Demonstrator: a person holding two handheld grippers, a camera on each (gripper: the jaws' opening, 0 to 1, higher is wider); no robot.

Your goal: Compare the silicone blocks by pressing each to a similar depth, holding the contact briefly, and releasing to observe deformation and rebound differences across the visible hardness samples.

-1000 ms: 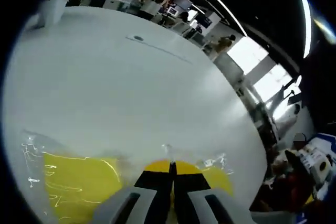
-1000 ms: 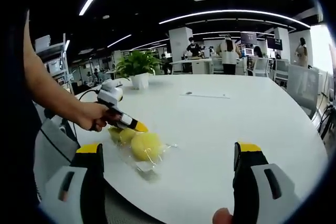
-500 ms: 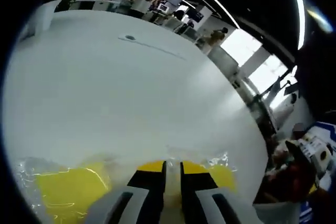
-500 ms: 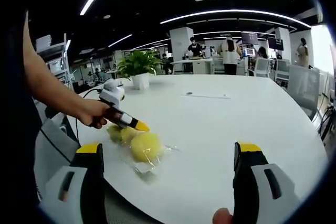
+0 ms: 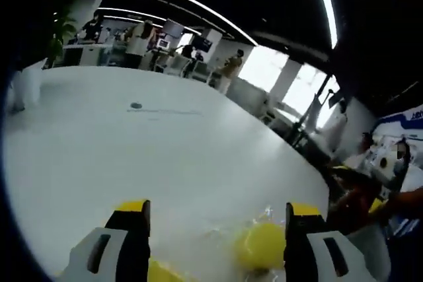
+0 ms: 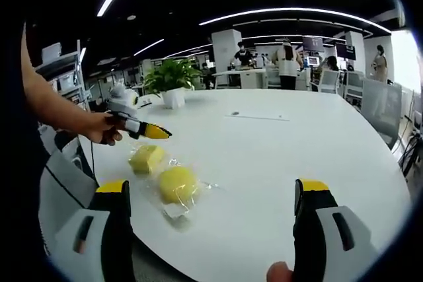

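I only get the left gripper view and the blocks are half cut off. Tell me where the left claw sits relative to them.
Observer: The left claw is in the air, apart from the squarish block.
Operator: Report the other block.
Observer: The round block lies beside the squarish one, nearer the right claw, in clear wrap.
Operator: Give the right claw's state.
Observer: It is open and touches neither block.

In the left gripper view, motion blur is smearing the round yellow block (image 5: 262, 246), and the bottom edge is cutting off a second yellow block (image 5: 162, 272). The clear plastic wrap (image 6: 173, 209) around the blocks is showing only as faint glints.
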